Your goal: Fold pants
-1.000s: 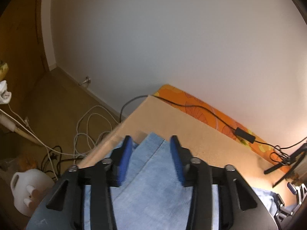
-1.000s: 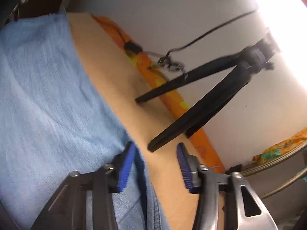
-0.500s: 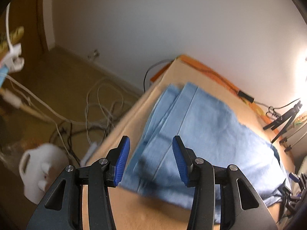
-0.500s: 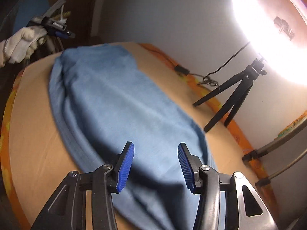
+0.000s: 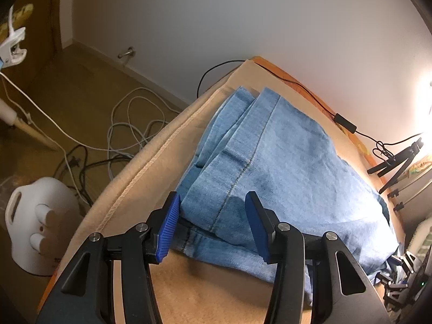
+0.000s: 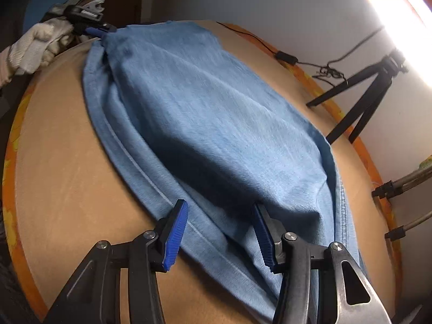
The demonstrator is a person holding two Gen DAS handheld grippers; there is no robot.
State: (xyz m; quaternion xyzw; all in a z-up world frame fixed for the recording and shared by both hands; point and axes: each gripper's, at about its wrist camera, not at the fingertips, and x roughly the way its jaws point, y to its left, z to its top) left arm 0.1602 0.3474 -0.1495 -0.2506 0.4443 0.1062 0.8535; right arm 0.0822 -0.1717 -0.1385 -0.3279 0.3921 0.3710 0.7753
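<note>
Light blue jeans [image 5: 283,162] lie folded on a beige padded table [image 5: 162,167]. My left gripper [image 5: 212,229] stands over the near corner of their hem end. Its jaws are opening, with cloth between the blue pads [image 5: 168,229] but not pinched. In the right wrist view the jeans [image 6: 202,113] stretch away across the table [image 6: 67,162]. My right gripper [image 6: 218,236] is open at their near end, one finger tucked under the top fold. At the far end a gloved hand [image 6: 40,43] holds the left gripper [image 6: 101,31].
A black tripod [image 6: 364,94] stands on the table's far right edge under a bright lamp, with a black cable and adapter [image 5: 345,122] along the wall side. On the floor to the left are tangled cords [image 5: 129,124] and a white appliance [image 5: 35,221].
Both grippers have pulled back from the far side of the jeans to the near edge. The left one has also dropped closer to the cloth.
</note>
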